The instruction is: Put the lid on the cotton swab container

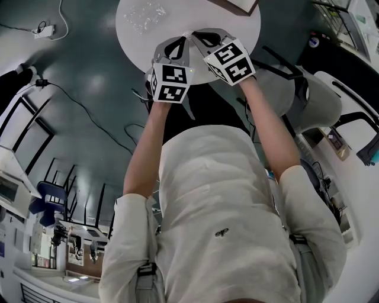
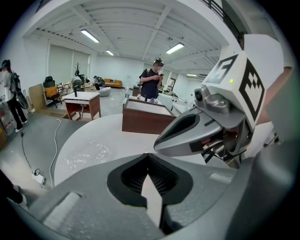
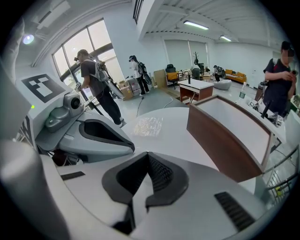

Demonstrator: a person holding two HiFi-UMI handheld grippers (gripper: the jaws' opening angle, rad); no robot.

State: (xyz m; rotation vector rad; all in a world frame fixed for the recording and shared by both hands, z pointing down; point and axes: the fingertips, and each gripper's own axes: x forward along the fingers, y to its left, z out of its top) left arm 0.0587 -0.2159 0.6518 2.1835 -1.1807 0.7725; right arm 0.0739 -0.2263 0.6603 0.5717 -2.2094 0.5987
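head view: nothing's started yet as far as i can see. left gripper [image 1: 187, 37] and right gripper [image 1: 196, 34] hang side by side over the round white table [image 1: 249, 29], both pinched together on nothing. the only candidate for the swab container is a clear crinkly patch [image 1: 145, 15] at the table's upper left, apart from both grippers. it's too blurry to tell lid from tub, or which way it points.

A pale cream, short-sleeved shirt [image 1: 213, 189] is worn, marked by a small dark emblem [image 1: 221, 232]; grey straps [image 1: 147, 271] with buckles are seen at its lower edge. The left claw [image 2: 149, 157] and right claw [image 3: 148, 157] are shelled in smooth grey and lined with black ribbed pads [image 2: 161, 178]. White cubes [image 1: 170, 83] printed with black square markers are carried on them.
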